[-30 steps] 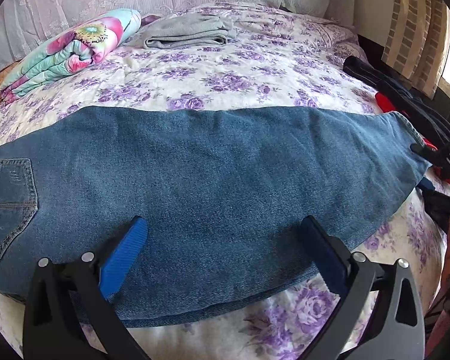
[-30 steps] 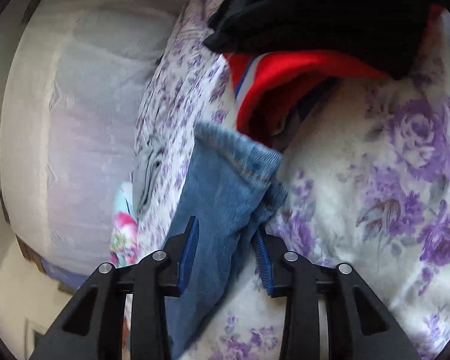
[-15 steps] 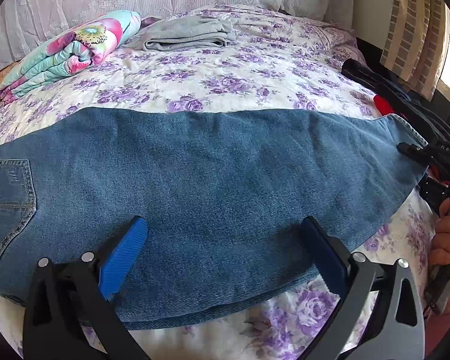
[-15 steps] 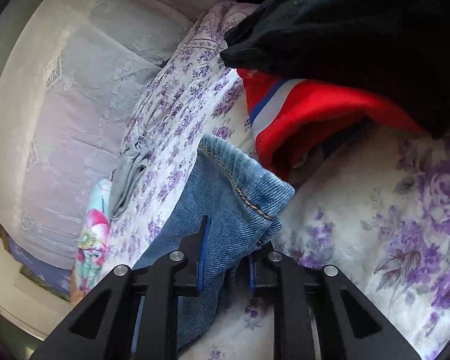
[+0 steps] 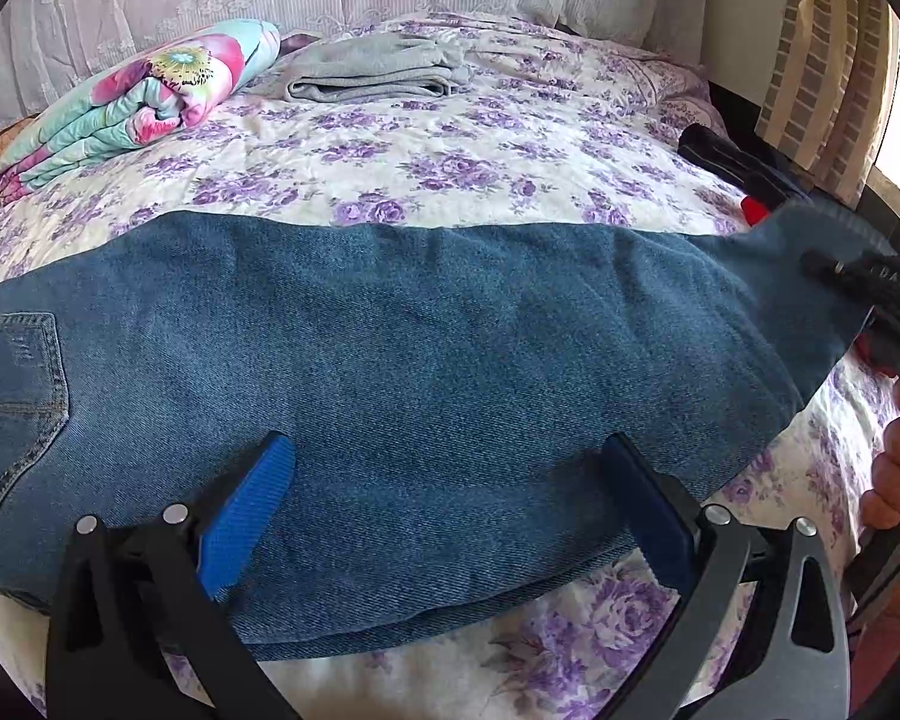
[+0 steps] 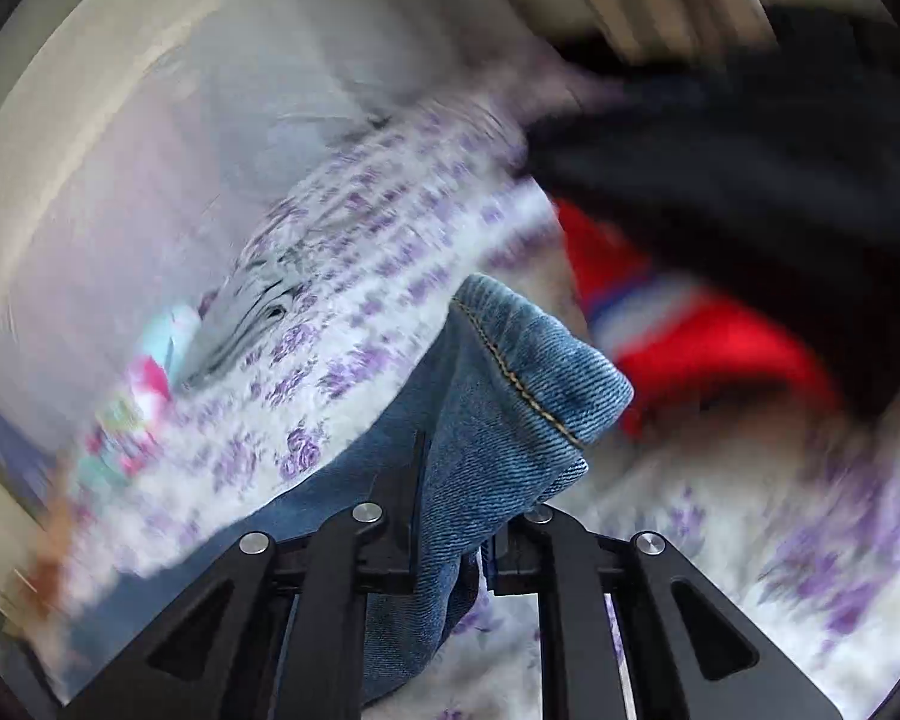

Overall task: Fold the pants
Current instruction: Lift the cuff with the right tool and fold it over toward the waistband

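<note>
Blue jeans (image 5: 390,360) lie flat across the flowered bed (image 5: 450,168), a back pocket (image 5: 12,396) at the left. My left gripper (image 5: 450,516) hangs open just above the jeans' near edge, blue pads wide apart, nothing pinched. At the right end, my right gripper (image 5: 858,282) has the leg end lifted off the bed. In the right wrist view its jaws (image 6: 456,492) are closing tight on the denim, and the stitched hem (image 6: 540,372) sticks out beyond the pads.
A rolled flowered quilt (image 5: 138,102) and a folded grey garment (image 5: 378,69) lie at the far side of the bed. Black and red clothes (image 6: 720,330) are heaped by the right edge. A person's hand (image 5: 894,474) shows at the right.
The right gripper's jaws narrowed onto the jeans' hem, then it rolled and rose, lifting the leg end off the bed. The left gripper stayed where it was.
</note>
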The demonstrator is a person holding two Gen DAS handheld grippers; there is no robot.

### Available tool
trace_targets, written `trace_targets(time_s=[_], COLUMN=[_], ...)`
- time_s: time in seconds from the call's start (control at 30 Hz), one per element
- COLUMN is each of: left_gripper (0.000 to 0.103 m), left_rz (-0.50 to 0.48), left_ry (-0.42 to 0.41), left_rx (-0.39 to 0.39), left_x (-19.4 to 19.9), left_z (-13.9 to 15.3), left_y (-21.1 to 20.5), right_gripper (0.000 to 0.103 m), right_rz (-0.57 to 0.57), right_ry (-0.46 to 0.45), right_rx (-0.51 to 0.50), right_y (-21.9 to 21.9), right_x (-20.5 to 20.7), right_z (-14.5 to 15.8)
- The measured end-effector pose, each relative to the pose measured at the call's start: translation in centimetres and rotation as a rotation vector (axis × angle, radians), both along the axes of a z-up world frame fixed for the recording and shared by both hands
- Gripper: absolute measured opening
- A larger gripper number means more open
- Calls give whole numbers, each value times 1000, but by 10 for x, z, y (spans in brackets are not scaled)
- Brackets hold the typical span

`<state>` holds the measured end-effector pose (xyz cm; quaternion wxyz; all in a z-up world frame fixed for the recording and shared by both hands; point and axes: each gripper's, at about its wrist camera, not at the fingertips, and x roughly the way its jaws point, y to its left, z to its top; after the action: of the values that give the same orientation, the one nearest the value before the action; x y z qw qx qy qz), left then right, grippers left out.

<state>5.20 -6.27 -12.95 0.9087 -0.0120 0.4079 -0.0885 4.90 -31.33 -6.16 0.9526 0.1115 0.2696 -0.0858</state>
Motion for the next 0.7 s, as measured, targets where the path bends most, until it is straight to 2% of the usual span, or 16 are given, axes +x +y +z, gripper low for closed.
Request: trace_targets(time_s=[0.07,0.17,0.23,0.3,0.4,0.5,0.57,0.63,0.7], left_gripper=[99,99,99,99,99,99,99,99,99], left_rz=[-4,-25,10,60,136,224,257,267,261], left_ry=[0,13,-33,-105,-136,-148,-171,-180,-183], left_rx=[-21,-177,-227,-214,-207,-241,-231,-235,-243], left_x=[0,-2,-7,-13,-13,-14,-18,-20,-21], left_z=[1,12,24,38,45,44,46,45,44], left_y=[3,28,52,77,110,142,152,160,167], right_gripper=[14,14,14,14,14,14,14,14,14], right_rz=[62,197,295,394,568,730,839,878,897], right_ry=[-48,-101,-121,-128,-124,-97,-50,-30,-3], right_rx=[-258,-578,-774,-922,-1154,-1316,-1405,-1486,-1524], right_y=[44,107,145,175,219,250,263,268,271], right_x=[-6,-16,-19,-23,-34,-49,-57,-60,-60], right_z=[18,26,21,13,-13,-42,-65,-81,-89])
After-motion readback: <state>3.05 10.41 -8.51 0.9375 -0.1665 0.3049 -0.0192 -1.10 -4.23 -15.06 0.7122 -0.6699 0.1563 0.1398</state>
